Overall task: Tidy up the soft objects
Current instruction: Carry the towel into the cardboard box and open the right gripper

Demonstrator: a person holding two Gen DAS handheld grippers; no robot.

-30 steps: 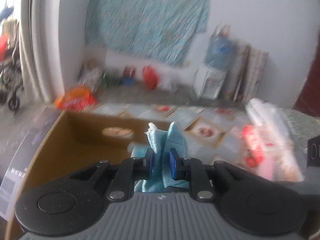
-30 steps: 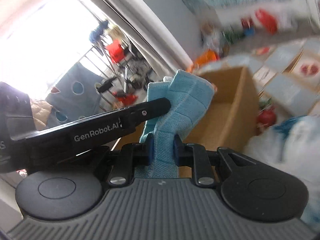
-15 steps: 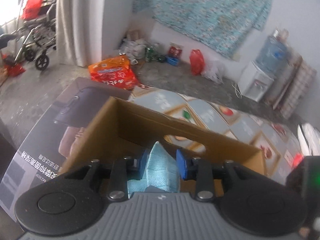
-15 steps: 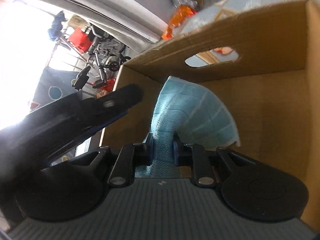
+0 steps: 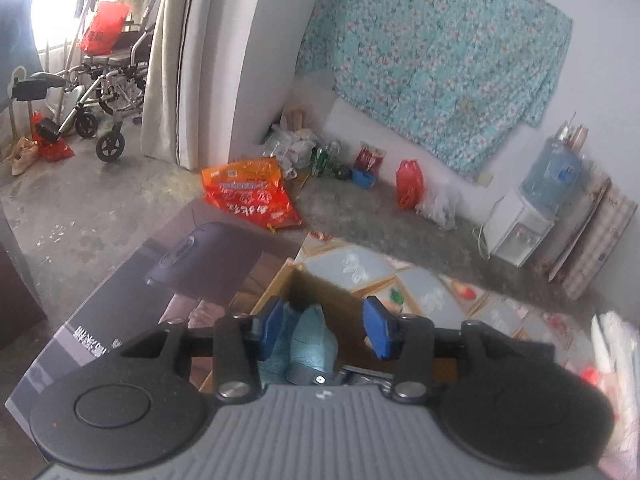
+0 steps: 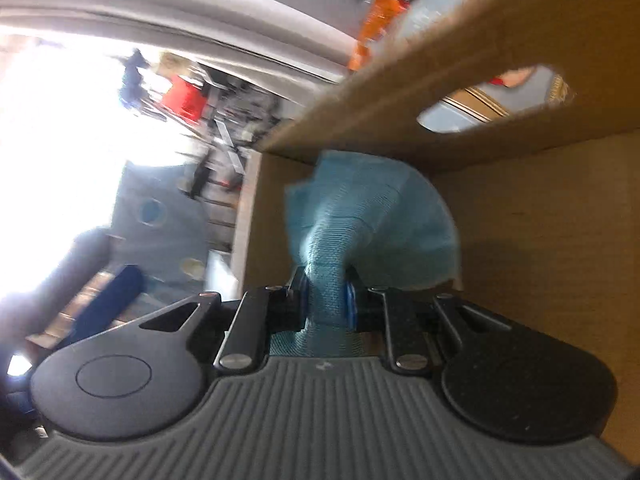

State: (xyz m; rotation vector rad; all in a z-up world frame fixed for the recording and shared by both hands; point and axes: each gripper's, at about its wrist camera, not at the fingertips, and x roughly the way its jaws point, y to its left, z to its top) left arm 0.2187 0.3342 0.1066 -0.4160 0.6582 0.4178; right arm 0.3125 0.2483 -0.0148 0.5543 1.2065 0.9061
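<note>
One floral cloth (image 5: 432, 60) over grey floor (image 5: 100, 208).

Wheelchair (image 5: 108, 76) by curtain (image 5: 168, 60); floral sheet (image 5: 436, 52) on wall (water dispenser (image 5: 532, 212) below).

Lived-in home rm: wheelchair (image 5: 102, 80) by curtain (image 5: 170, 60), floral sheet (image 5: 436, 56) on wall, water dispenser (image 5: 532, 204), bare floor.
</note>
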